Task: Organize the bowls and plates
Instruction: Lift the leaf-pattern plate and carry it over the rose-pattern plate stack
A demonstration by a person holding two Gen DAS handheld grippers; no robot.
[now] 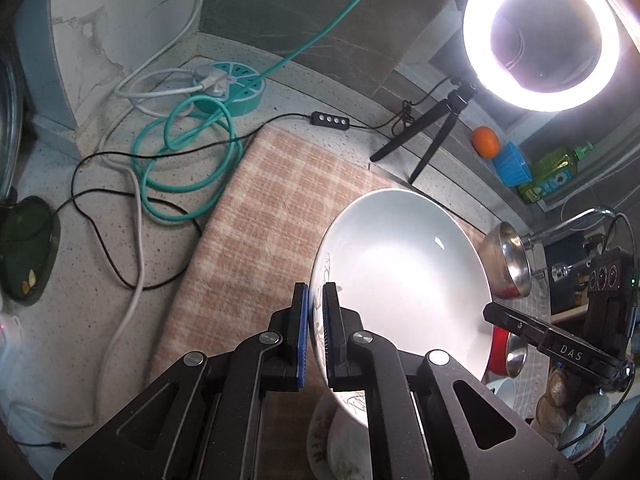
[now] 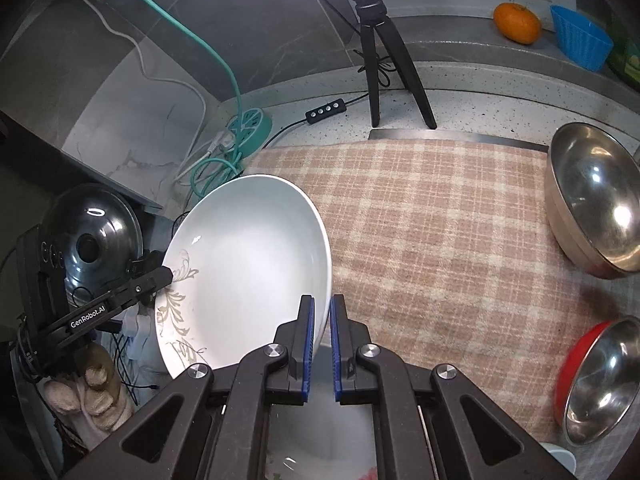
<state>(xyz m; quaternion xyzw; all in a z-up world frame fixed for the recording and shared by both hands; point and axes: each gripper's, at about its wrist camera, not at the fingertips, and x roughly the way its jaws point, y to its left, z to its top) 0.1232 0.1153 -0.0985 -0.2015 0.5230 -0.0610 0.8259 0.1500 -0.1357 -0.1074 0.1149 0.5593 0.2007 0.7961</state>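
Left wrist view: the left gripper [image 1: 315, 332] is nearly closed, its blue pads pinching the rim of a white patterned plate [image 1: 404, 276] held tilted above the checked cloth [image 1: 260, 216], the plate filling the frame from centre toward 4 o'clock. At 4 o'clock the right gripper [image 1: 496, 314] reaches the plate's opposite edge. With two narrow bites on a glazed rim, the likely failure is a slip: if either hand pulls or twists out of step, the plate could pivot out of one grip and drop onto the crockery partly visible beneath it at 6 o'clock, where a flowered dish [image 1: 320, 440] shows under the fingers. Trailing cables [image 1: 188, 152] at 10 o'clock could also snag a low sweep. At 3 o'clock a steel bowl [image 1: 508, 260] stands on edge and looks empty; a red-sided bowl [image 1: 508, 352] below it is mostly hidden. Right wrist view: the right gripper [image 2: 322, 340] is closed almost fully on the plate's near rim, the plate [image 2: 248, 264] lying from centre to 8 o'clock with nothing in it, and the left gripper [image 2: 166, 274] clamps its far edge at 9 o'clock. A large steel bowl [image 2: 596, 196] at 3 o'clock and a red-rimmed steel bowl [image 2: 600, 380] at 4 o'clock both sit on the cloth, both empty. A blue cup [image 2: 580, 36] at 1 o'clock stands beside an orange [image 2: 518, 22]; its contents cannot be seen. Below the fingers at 6 o'clock, another dish [image 2: 320, 452] shows faintly.
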